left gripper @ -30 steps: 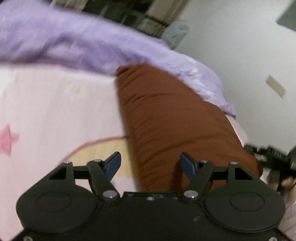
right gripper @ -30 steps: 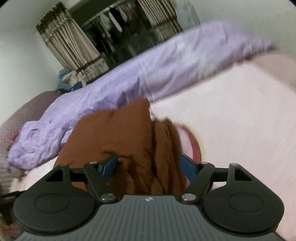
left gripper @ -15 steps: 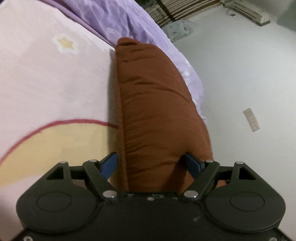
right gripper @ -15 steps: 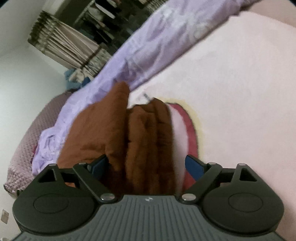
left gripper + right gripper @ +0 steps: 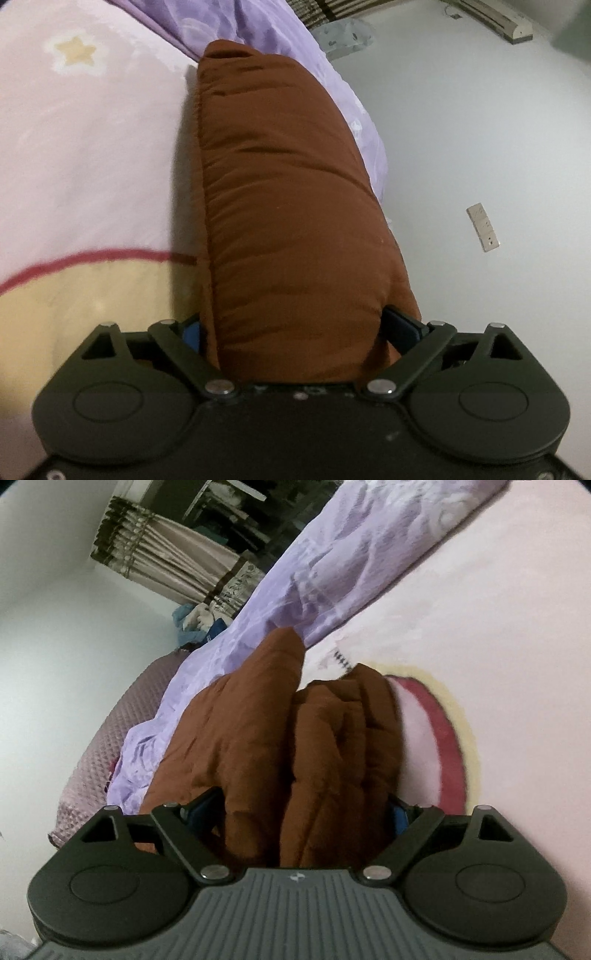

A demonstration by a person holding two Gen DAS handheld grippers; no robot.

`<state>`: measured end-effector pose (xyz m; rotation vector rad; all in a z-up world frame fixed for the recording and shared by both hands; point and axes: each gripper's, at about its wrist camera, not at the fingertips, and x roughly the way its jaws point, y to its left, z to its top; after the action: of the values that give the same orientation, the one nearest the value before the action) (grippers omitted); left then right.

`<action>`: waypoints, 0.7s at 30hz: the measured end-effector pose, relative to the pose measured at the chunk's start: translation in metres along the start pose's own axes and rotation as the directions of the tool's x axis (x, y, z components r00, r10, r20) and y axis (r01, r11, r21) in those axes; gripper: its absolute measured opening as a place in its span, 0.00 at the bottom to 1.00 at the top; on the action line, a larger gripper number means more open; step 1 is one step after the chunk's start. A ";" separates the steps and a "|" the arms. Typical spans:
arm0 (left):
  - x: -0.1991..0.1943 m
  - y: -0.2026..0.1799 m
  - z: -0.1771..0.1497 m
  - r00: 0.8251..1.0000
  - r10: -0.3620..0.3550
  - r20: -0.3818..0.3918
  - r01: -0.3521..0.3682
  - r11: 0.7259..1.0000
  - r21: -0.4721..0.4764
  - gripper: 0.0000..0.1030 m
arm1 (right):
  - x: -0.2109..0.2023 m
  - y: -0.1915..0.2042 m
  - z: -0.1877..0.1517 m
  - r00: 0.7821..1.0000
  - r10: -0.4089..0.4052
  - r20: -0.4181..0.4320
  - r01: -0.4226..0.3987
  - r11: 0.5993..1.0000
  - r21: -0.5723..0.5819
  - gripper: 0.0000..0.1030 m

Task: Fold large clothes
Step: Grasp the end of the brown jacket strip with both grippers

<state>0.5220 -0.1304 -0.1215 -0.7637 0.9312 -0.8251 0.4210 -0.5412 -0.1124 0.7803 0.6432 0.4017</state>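
In the left wrist view, a pink blanket (image 5: 74,155) covered the left side, printed with a pale yellow star (image 5: 75,55) near the top and a red curved line (image 5: 92,258) over a yellow patch lower down. Just right of it lay the brown padded garment (image 5: 288,184), folded into a long thick bundle that ran away from the camera on the blanket. Its near end sat between the blue pads (image 5: 400,328) of the left gripper (image 5: 295,328), whose jaws had just been opening and stood spread wide, released around the bundle. Behind and right of the garment lay a purple sheet (image 5: 280,33), then a white wall (image 5: 480,129) with a switch plate (image 5: 483,227)

In the right wrist view, striped curtains (image 5: 177,572) hung at the upper left above a mauve textured cover (image 5: 110,731). The purple sheet (image 5: 332,565) ran diagonally across the bed. The garment (image 5: 258,738) showed its layered folds here, stacked side by side. The right gripper (image 5: 301,812) had also just been opening; its jaws stood at their widest, let go, with the folded layers between the pads. To the right spread the pink blanket (image 5: 498,627) with a red and yellow curved print (image 5: 447,746) just beside the garment
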 end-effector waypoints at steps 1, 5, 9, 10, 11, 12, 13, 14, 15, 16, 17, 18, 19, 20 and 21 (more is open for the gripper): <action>0.003 -0.001 0.002 1.000 0.004 -0.003 -0.004 1.000 0.004 0.95 | 0.003 0.002 0.000 1.000 -0.005 -0.002 0.005 1.000 -0.014 1.00; 0.015 -0.008 0.008 0.999 0.041 -0.019 -0.041 0.999 0.010 0.97 | 0.007 0.005 0.001 1.000 -0.002 -0.007 0.002 1.000 -0.003 0.97; 0.010 -0.015 0.005 0.999 0.038 -0.008 -0.038 0.999 0.004 0.91 | 0.003 0.007 -0.005 1.000 0.015 0.002 -0.015 0.999 0.042 0.67; 0.008 -0.018 0.004 0.999 0.039 0.000 -0.039 0.999 0.008 0.90 | 0.001 0.009 -0.006 1.000 0.020 0.007 -0.020 0.999 0.042 0.58; 0.005 -0.021 0.002 0.999 0.043 0.007 -0.043 0.999 0.019 0.90 | -0.002 0.012 -0.008 1.000 0.023 0.011 -0.024 0.999 0.039 0.55; 0.003 -0.024 0.001 0.999 0.048 0.014 -0.048 0.998 0.029 0.89 | -0.003 0.016 -0.008 1.000 0.022 0.011 -0.022 0.999 0.037 0.50; -0.002 -0.029 0.000 0.999 0.047 0.019 -0.048 0.998 0.041 0.89 | -0.005 0.020 -0.009 1.000 0.021 0.013 -0.021 0.999 0.037 0.47; -0.007 -0.034 0.000 0.999 0.036 0.022 -0.037 0.998 0.050 0.88 | -0.007 0.026 -0.009 1.000 0.024 0.016 -0.024 0.999 0.036 0.46; -0.014 -0.039 0.001 0.999 0.019 0.025 -0.021 0.998 0.060 0.88 | -0.009 0.033 -0.009 0.999 0.031 0.020 -0.031 0.999 0.030 0.45; -0.020 -0.044 0.002 0.999 0.013 0.031 -0.015 0.997 0.077 0.88 | -0.010 0.042 -0.010 0.999 0.040 0.023 -0.040 0.999 0.019 0.45; -0.030 -0.050 0.003 0.999 0.012 0.045 -0.017 0.995 0.098 0.88 | -0.009 0.052 -0.010 0.999 0.050 0.021 -0.051 0.999 0.009 0.45; -0.042 -0.055 0.005 0.998 0.011 0.060 -0.018 0.993 0.115 0.88 | -0.010 0.063 -0.012 0.998 0.061 0.022 -0.061 0.998 -0.009 0.45; -0.054 -0.058 0.007 0.997 0.008 0.074 -0.017 0.992 0.125 0.88 | -0.010 0.073 -0.014 0.997 0.069 0.024 -0.069 0.997 -0.021 0.45; -0.065 -0.060 0.009 0.996 0.005 0.086 -0.016 0.991 0.131 0.89 | -0.010 0.084 -0.016 0.996 0.082 0.028 -0.081 0.996 -0.030 0.45; -0.078 -0.061 0.010 0.995 0.003 0.097 -0.017 0.991 0.136 0.89 | -0.009 0.096 -0.018 0.995 0.100 0.029 -0.099 0.994 -0.037 0.45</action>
<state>0.4872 -0.0906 -0.0370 -0.6732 0.7832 -0.8273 0.3927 -0.4747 -0.0463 0.7854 0.5685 0.4900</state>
